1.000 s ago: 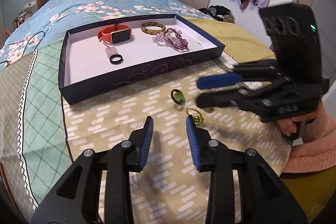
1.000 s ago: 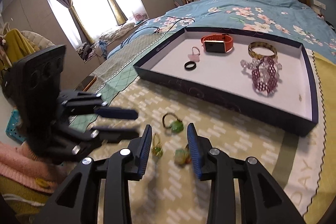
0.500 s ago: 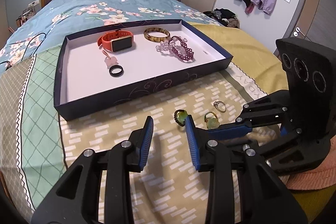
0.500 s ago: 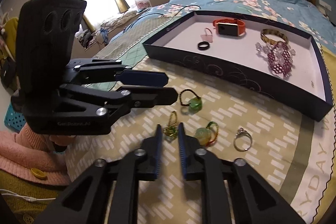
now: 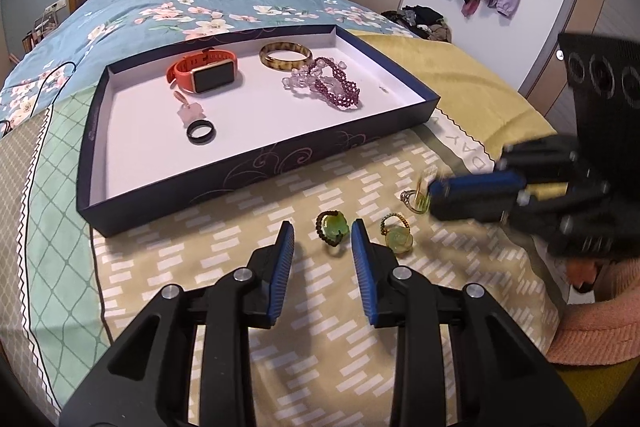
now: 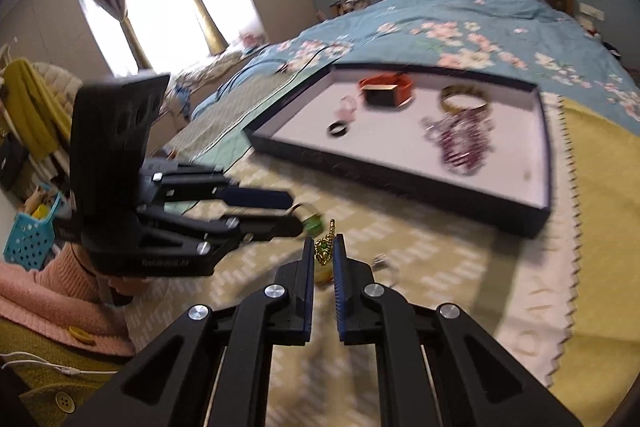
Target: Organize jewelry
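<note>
A dark blue tray (image 5: 256,163) on the bed holds an orange watch (image 5: 206,75), a brown bangle (image 5: 285,55), purple bead bracelets (image 5: 332,89), a pink charm (image 5: 190,111) and a black ring (image 5: 201,131). My left gripper (image 5: 322,239) is open around a green-stone ring (image 5: 332,225) lying on the blanket. Beside it lie a second green ring (image 5: 396,233) and a silver ring (image 5: 408,195). My right gripper (image 6: 323,251) is shut on a small gold and green ring (image 6: 325,247) and holds it above the blanket; it also shows in the left wrist view (image 5: 436,195).
The tray's near wall (image 6: 384,169) stands just beyond the loose rings. A patterned blanket (image 5: 280,307) covers the near bed. A pink sleeve (image 5: 600,323) shows at the right. A blue basket (image 6: 28,231) stands by the window side.
My right gripper has closed on the gold and green ring and lifted it off the blanket. My left gripper has edged forward so the green-stone ring sits between its fingers.
</note>
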The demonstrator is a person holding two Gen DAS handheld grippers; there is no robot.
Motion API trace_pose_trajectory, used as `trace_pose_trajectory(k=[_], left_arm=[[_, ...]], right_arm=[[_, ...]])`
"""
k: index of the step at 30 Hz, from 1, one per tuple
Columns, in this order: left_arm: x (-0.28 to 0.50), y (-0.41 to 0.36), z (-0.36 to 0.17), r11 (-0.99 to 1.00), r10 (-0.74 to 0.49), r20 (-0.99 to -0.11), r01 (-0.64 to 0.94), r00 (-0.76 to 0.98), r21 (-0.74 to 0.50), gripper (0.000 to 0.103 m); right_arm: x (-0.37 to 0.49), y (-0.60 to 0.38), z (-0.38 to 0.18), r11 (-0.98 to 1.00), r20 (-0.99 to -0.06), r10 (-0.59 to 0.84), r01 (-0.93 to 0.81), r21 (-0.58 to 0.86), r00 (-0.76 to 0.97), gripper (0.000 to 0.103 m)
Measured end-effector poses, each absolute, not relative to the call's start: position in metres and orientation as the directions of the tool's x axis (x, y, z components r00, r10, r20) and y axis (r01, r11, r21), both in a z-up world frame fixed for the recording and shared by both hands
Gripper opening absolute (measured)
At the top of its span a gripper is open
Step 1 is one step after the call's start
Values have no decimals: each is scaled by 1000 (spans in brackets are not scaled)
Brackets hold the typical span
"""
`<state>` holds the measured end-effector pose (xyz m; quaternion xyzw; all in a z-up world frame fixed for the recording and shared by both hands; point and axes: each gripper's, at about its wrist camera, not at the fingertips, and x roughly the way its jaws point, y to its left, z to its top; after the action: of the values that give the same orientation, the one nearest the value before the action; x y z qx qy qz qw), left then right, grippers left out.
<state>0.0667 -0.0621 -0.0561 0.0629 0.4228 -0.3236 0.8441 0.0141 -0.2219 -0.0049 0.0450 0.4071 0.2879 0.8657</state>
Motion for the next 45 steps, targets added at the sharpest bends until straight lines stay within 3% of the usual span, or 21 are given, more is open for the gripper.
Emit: trace_pose_trajectory(k=[7, 14, 34, 45], left_arm=[[70, -71, -61, 787, -474, -768, 599, 431, -149, 26], [68, -76, -62, 790, -457, -773, 601, 440, -125, 14], [76, -49, -26, 832, -450, -707, 543, 545, -111, 14], [101, -38, -11, 868, -408, -693, 487, 594, -94, 14]], right_arm=[[24, -236, -1, 853, -663, 509, -426, 303, 548, 7], [32, -237, -1, 853, -653, 511, -422, 306, 559, 7], [58, -248, 10, 881, -638, 465, -394, 262, 614, 7], [87, -249, -2, 878, -647, 476, -369, 306, 595, 7]])
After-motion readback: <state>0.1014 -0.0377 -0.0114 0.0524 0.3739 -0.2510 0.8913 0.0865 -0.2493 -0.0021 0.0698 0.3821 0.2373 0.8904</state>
